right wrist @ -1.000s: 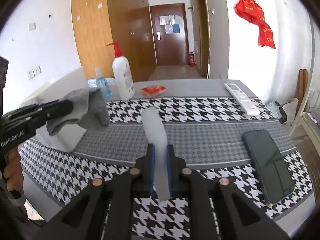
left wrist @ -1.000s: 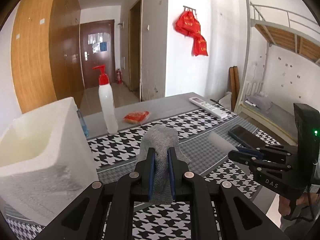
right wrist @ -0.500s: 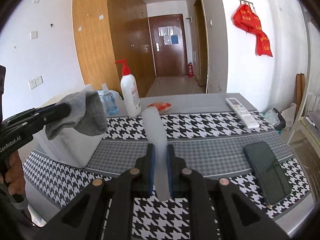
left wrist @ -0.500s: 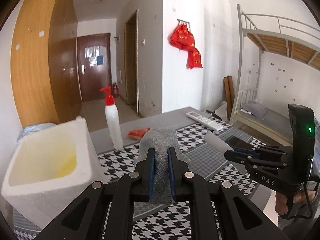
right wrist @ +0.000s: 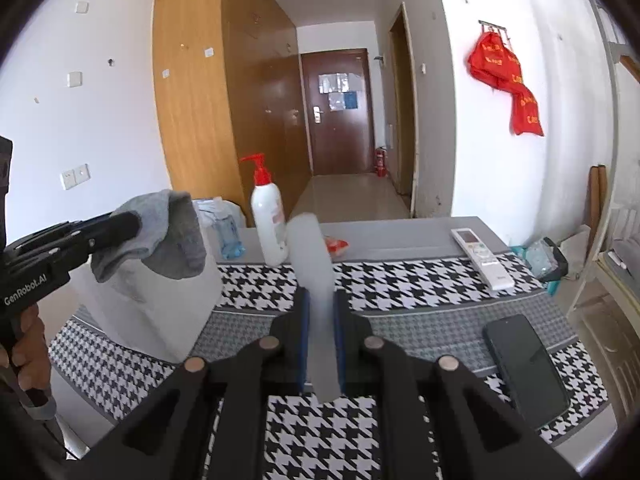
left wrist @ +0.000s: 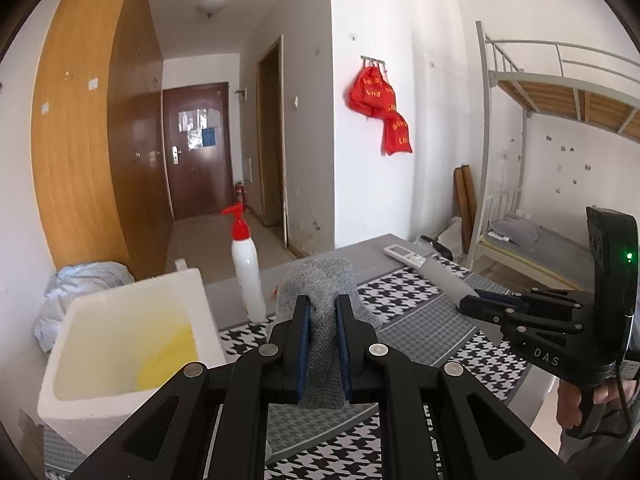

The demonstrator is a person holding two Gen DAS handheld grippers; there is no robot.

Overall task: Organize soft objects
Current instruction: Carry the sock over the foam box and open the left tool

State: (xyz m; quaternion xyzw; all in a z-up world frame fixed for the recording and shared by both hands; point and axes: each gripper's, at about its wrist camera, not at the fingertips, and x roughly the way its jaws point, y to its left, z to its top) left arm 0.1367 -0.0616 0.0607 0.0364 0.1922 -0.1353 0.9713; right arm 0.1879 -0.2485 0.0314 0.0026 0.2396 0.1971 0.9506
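Note:
My left gripper [left wrist: 322,304] is shut on a grey sock [left wrist: 320,280] and holds it in the air, to the right of the open white foam box [left wrist: 120,344]. The box's inside bottom is yellowish. In the right wrist view the left gripper [right wrist: 132,222] holds the sock [right wrist: 160,236] above the box [right wrist: 160,308]. My right gripper [right wrist: 320,300] is shut on a pale white soft strip [right wrist: 314,264], raised above the table. In the left wrist view the right gripper [left wrist: 468,300] and the strip [left wrist: 444,276] show at the right.
A houndstooth cloth [right wrist: 400,284] covers the table. On it are a white pump bottle with a red top [right wrist: 268,224], a small blue bottle [right wrist: 226,232], a red packet [right wrist: 336,245], a white remote [right wrist: 482,258] and a black phone [right wrist: 526,368]. A bunk bed [left wrist: 540,200] stands at the right.
Both grippers have risen with their loads. The left gripper now sits higher than the foam box, so the box's inside shows.

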